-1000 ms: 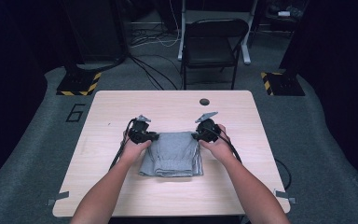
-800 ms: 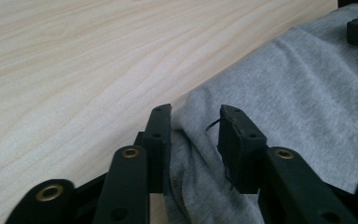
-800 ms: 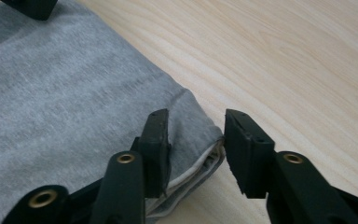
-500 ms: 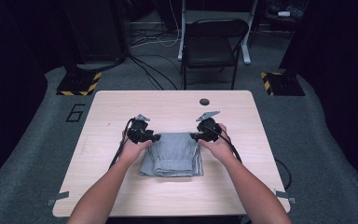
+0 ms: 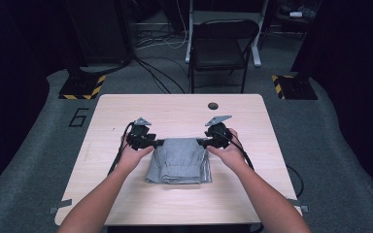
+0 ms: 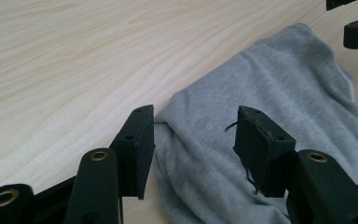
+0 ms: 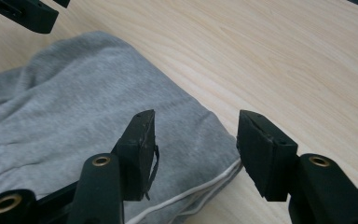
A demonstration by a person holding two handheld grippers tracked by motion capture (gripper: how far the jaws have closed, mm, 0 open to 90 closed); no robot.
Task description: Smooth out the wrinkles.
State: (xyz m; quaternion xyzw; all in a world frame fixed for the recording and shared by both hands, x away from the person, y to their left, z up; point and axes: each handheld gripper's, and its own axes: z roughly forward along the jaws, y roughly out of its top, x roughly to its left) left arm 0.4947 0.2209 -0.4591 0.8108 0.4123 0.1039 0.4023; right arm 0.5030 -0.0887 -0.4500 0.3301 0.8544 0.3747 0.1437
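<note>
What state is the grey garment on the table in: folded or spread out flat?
Folded. The grey garment lies as a compact rectangle on the table, and the right gripper view shows stacked layers at its edge.

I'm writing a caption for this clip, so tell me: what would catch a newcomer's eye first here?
First, the folded grey fabric garment lying in the middle of the light wooden table. Next, the two black hand-held grippers at its far corners: the left gripper and the right gripper, both with jaws open over the cloth's edges. Behind the table stands a dark folding chair on the grey floor.
</note>
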